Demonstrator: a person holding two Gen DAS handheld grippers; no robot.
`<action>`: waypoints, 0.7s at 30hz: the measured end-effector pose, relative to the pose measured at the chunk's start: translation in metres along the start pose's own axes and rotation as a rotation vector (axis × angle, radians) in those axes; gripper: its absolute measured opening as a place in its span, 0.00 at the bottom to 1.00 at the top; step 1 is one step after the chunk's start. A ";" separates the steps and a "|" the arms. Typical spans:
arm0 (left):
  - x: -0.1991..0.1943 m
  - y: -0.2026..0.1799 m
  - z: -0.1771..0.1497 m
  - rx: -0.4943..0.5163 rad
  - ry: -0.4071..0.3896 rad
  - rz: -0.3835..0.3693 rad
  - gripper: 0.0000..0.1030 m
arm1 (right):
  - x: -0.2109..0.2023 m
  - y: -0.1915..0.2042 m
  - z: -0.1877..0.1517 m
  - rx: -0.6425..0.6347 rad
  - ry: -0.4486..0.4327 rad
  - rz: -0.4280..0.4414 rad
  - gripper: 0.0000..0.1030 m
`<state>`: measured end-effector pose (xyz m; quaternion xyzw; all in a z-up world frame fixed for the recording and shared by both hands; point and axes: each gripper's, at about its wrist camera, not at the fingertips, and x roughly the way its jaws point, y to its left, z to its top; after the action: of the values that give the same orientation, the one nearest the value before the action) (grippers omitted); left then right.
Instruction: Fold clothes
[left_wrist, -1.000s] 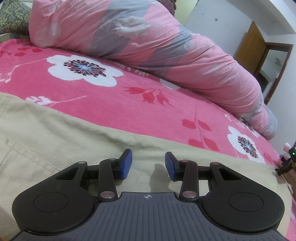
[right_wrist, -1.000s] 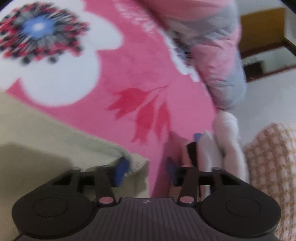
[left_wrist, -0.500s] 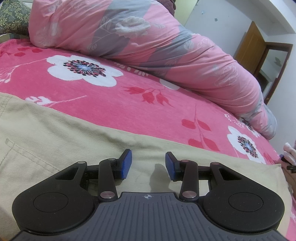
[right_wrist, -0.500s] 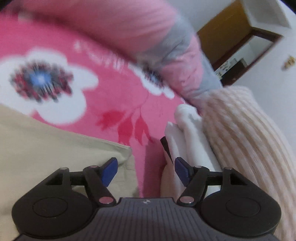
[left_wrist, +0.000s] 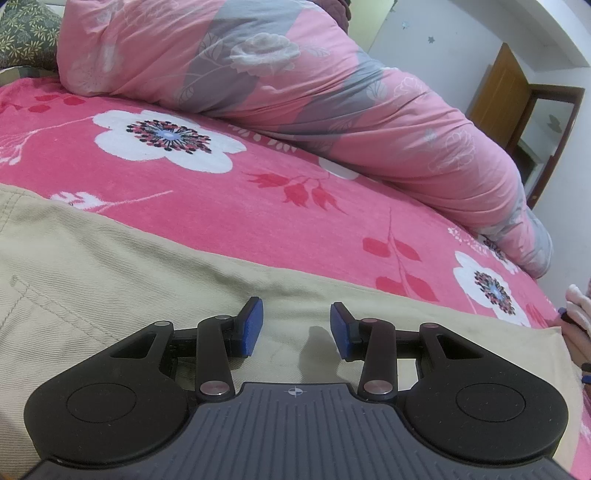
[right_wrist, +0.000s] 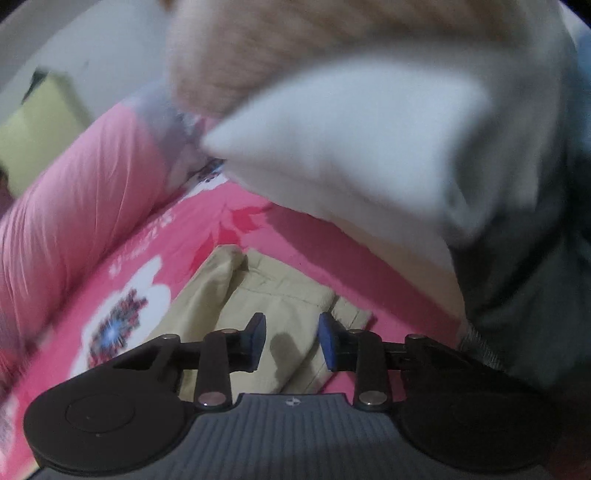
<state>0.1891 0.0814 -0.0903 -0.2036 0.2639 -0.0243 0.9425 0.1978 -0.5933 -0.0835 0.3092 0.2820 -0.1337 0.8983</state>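
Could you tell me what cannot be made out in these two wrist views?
- Beige trousers: left wrist view, far ends cut off by the frame's left edge and the left gripper.
- White cloth: right wrist view, motion-blurred, kind unclear.
- Right gripper: closing over the trousers; contact uncertain.

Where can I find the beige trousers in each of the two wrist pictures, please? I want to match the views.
Left wrist view: the beige trousers fill the lower left and run right along the bed, under the left gripper.
Right wrist view: the beige trousers lie at lower centre, just beyond the right gripper, whose jaws are closing with nothing between them.
Shared landmark: the white flower printed on the pink bedsheet beside the trousers.
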 end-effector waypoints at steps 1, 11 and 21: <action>0.000 0.000 0.000 0.001 0.000 0.001 0.39 | 0.003 -0.003 0.000 0.034 0.007 -0.002 0.32; 0.000 0.000 0.000 0.002 -0.001 0.001 0.39 | 0.007 -0.020 -0.007 0.249 0.007 -0.021 0.32; 0.000 0.000 0.000 0.002 -0.001 0.001 0.39 | -0.003 0.003 -0.012 0.141 -0.124 -0.076 0.00</action>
<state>0.1892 0.0810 -0.0905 -0.2026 0.2634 -0.0241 0.9429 0.1917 -0.5832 -0.0880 0.3518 0.2273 -0.2063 0.8843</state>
